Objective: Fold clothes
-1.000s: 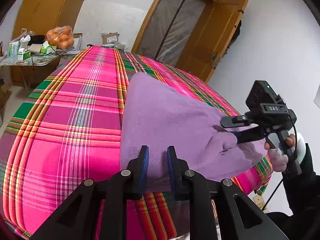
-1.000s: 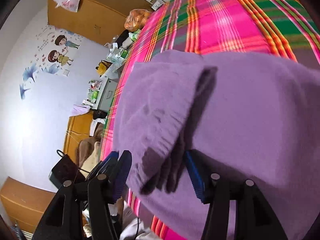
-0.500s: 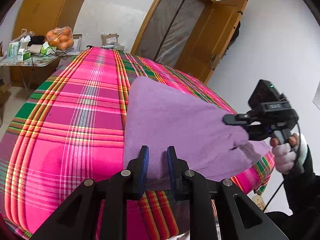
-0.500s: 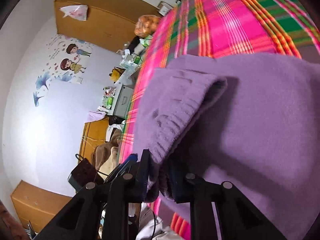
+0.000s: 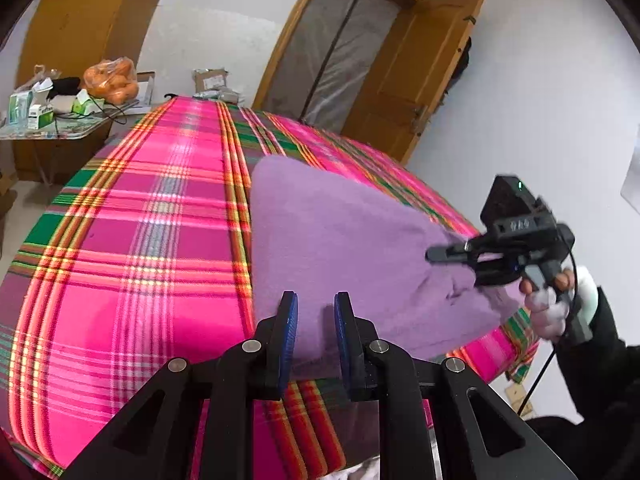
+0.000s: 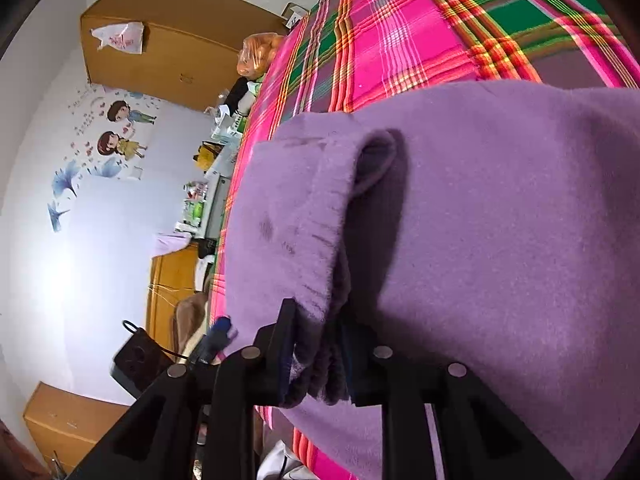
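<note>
Purple sweater (image 5: 340,240) flat on plaid bed (image 5: 140,240). Right gripper (image 6: 316,356) pinching ribbed hem (image 6: 320,376), jaws easing open slightly. Left gripper (image 5: 312,332) narrow, near edge between pads; grip unclear.

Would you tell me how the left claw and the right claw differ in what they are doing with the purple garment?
The right claw has a bunched fold of the purple garment between its jaws, which are opening slightly. The left claw sits at the flat near edge, and its grip is unclear. The right claw holds its fabric raised off the plaid bedspread, while the left claw's edge lies flat. Both have blue pads.
</note>
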Available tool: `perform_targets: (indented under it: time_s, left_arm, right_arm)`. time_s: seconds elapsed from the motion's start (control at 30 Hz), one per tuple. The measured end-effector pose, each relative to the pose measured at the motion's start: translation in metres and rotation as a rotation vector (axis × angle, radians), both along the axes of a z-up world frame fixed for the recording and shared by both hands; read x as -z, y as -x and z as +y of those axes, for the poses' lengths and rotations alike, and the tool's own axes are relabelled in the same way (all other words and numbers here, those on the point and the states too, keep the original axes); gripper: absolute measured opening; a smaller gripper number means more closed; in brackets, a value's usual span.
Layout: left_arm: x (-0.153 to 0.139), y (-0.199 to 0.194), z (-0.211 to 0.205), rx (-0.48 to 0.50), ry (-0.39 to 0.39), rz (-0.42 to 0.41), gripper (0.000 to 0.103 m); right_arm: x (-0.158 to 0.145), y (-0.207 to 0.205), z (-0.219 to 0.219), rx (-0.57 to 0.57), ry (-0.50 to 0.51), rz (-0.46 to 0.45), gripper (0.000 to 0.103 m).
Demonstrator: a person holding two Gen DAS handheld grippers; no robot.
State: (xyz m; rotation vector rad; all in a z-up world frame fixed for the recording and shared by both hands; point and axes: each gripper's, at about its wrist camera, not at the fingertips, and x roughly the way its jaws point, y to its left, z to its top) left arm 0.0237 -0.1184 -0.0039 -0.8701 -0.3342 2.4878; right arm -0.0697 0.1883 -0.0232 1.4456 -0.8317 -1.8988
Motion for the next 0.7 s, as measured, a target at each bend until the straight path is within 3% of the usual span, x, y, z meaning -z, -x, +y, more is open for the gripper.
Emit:
perform_targets:
  time_s: [0.13,0.3,0.37,0.53,0.57,0.6,0.7]
  left_arm:
    - [0.001,0.001,-0.001,-0.002,-0.004,-0.005,0.019]
    - [-0.004,0.004,0.000,-0.018,-0.004,-0.001,0.019]
    - [-0.010,0.007,0.003,-0.025,-0.003,0.009,0.019]
    - [-0.013,0.026,0.011,-0.061,0.031,-0.009,0.019]
    - [-0.010,0.029,0.013,-0.065,0.046,-0.024,0.019]
    - [-0.006,0.031,0.015,-0.066,0.056,-0.039,0.019]
    - [-0.006,0.031,0.017,-0.057,0.065,-0.034,0.019]
  right_arm:
    - [-0.017,-0.005,0.002,0.020,-0.054,0.059,0.034]
    - [-0.059,-0.011,0.011,0.114,-0.063,0.313,0.035]
    - [-0.067,-0.008,0.003,0.098,-0.050,0.372,0.036]
    - [-0.044,0.016,-0.035,-0.029,-0.100,0.315,0.035]
    - [-0.032,0.024,-0.032,-0.010,-0.111,0.274,0.023]
    - [-0.021,0.032,-0.028,0.009,-0.120,0.234,0.000]
    - [-0.012,0.041,-0.007,0.053,-0.046,0.174,0.000]
